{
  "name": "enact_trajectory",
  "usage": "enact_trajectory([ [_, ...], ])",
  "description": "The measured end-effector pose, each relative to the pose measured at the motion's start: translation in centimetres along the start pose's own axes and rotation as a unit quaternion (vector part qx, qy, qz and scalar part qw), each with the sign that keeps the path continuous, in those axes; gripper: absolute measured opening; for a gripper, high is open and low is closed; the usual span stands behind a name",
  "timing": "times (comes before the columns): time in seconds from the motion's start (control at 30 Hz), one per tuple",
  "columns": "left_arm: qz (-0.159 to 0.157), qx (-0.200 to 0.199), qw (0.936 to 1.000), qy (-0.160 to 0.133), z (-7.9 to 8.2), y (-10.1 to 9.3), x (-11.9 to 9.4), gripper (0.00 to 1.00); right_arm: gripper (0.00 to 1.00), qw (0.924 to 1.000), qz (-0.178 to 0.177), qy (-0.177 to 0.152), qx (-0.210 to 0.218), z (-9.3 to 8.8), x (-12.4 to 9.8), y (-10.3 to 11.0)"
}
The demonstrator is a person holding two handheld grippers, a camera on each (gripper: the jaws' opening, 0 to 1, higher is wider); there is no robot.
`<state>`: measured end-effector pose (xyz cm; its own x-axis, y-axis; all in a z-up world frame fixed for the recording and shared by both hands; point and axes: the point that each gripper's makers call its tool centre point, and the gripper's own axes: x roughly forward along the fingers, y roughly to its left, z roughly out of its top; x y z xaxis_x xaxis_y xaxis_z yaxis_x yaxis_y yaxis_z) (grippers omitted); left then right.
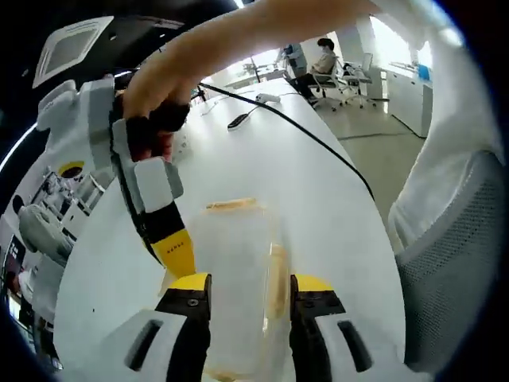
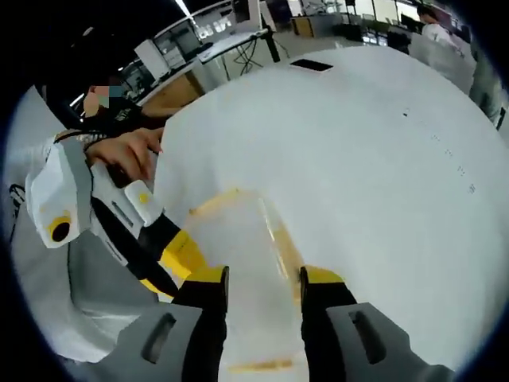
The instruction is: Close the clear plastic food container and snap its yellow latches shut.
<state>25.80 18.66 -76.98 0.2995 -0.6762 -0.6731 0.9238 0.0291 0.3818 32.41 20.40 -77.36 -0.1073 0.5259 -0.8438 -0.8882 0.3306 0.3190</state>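
Clear plastic container (image 1: 238, 278), contents unclear, pinched by left gripper (image 1: 250, 290) and right gripper (image 2: 262, 282).

Left gripper (image 1: 250, 288): black jaws with yellow tips rise from bottom of left gripper view, standing apart on both sides of clear plastic food container (image 1: 238, 270), tips against its walls. Right gripper (image 2: 264, 282): same black, yellow-tipped jaws, straddling same container in right gripper view, close to its sides. Each gripper enters other's view beside container, white body, yellow tip down at container's edge. Person's hand (image 1: 155, 91) wraps right gripper's handle; other hand (image 2: 127, 151) holds left gripper's handle. Bare forearm stretches away above container.
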Motion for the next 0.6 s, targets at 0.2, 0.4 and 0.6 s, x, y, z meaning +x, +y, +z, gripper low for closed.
enact_trajectory([
  [0.2, 0.007, 0.04, 0.9991, 0.01, -0.34, -0.27, 0.45, 0.31, 0.34, 0.9996, 0.003, 0.026, -0.005, 0.07, 0.46, -0.83],
  [0.4, 0.009, 0.036, 0.9992, 0.011, -0.37, -0.06, 0.48, 0.3, 0.33, 0.999, 0.006, 0.038, -0.024, 0.0, 0.43, -0.76],
  [0.6, 0.006, 0.035, 0.9992, 0.021, -0.28, -0.07, 0.55, 0.27, 0.32, 0.9987, 0.003, 0.045, -0.021, -0.11, 0.36, -0.9],
])
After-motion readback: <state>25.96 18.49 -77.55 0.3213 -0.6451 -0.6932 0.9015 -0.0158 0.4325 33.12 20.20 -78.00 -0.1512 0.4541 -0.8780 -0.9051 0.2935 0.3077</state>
